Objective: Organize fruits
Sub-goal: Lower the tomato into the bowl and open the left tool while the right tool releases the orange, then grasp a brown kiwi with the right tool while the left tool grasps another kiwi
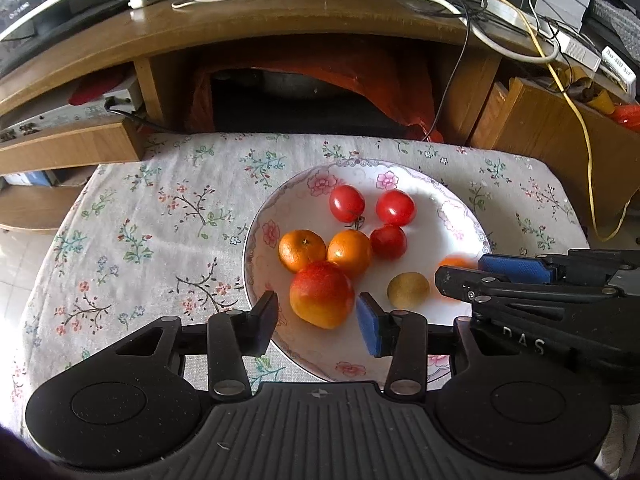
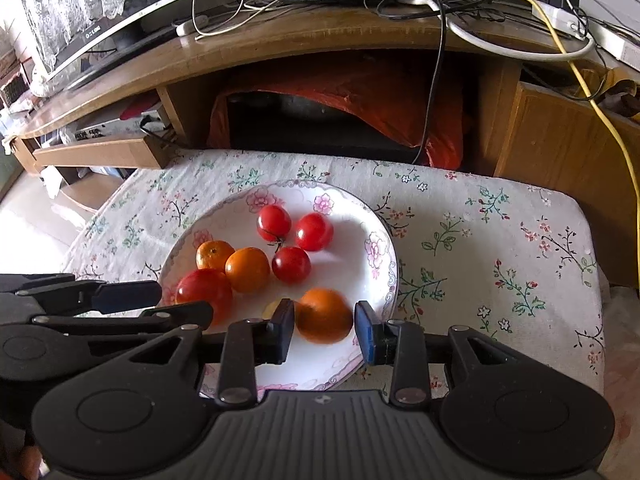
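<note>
A floral white plate [image 1: 440, 236] [image 2: 352, 236] on the flowered tablecloth holds three red tomatoes [image 1: 347, 203], two mandarins [image 1: 302, 250], a small yellow-green fruit [image 1: 408, 290] and a red-orange apple [image 1: 322, 294] [image 2: 202, 286]. My left gripper [image 1: 318, 318] [image 2: 184, 301] is open, its fingers on either side of the apple with small gaps. My right gripper [image 2: 325, 322] [image 1: 460, 270] is open around an orange [image 2: 324, 316] [image 1: 454, 261], which looks motion-blurred above the plate's near right part. The yellow-green fruit [image 2: 271, 307] is mostly hidden behind the right gripper's left finger.
The tablecloth-covered table [image 2: 500, 248] ends just behind the plate. Beyond it stands a wooden TV cabinet [image 1: 280, 28] with tangled cables [image 2: 440, 12], a yellow cord [image 1: 586, 136] and an orange-red cloth [image 2: 380, 96] in its opening. The two grippers sit close side by side.
</note>
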`<action>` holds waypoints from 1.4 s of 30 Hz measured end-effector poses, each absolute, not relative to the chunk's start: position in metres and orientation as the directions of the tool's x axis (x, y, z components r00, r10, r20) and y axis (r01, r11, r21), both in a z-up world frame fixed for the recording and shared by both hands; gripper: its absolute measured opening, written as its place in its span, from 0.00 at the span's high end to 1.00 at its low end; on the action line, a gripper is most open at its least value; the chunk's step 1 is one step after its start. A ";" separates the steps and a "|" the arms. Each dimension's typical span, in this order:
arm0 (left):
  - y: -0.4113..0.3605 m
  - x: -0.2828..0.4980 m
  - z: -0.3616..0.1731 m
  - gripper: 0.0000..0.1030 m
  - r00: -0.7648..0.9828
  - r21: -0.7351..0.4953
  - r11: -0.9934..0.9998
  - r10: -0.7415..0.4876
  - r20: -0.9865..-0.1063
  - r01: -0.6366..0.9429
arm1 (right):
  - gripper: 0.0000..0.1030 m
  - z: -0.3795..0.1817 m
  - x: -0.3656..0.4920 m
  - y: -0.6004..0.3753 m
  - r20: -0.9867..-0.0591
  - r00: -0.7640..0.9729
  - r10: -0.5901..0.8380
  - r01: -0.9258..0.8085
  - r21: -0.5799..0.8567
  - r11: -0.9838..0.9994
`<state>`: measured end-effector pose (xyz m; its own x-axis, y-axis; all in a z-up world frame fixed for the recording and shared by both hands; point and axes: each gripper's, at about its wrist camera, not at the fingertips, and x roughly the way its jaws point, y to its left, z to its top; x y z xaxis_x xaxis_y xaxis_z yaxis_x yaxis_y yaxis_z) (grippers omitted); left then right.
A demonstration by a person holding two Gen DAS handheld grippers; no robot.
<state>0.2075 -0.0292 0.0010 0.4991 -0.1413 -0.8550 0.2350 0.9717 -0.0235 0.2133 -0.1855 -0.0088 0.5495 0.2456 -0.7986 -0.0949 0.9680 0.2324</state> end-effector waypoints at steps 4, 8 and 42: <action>-0.027 0.207 0.005 0.46 0.507 -0.028 0.973 -0.143 -0.850 0.227 | 0.66 -0.005 0.212 -0.186 -0.789 0.561 0.250 -0.094 0.239 0.966; -0.027 0.204 0.009 0.43 0.517 -0.027 0.972 -0.148 -0.843 0.233 | 0.66 -0.001 0.210 -0.188 -0.782 0.573 0.246 -0.090 0.238 0.967; 0.020 0.120 0.014 0.35 0.477 -0.054 0.967 -0.171 -0.862 0.248 | 0.66 -0.018 0.124 -0.137 -0.857 0.418 0.303 -0.220 0.228 0.949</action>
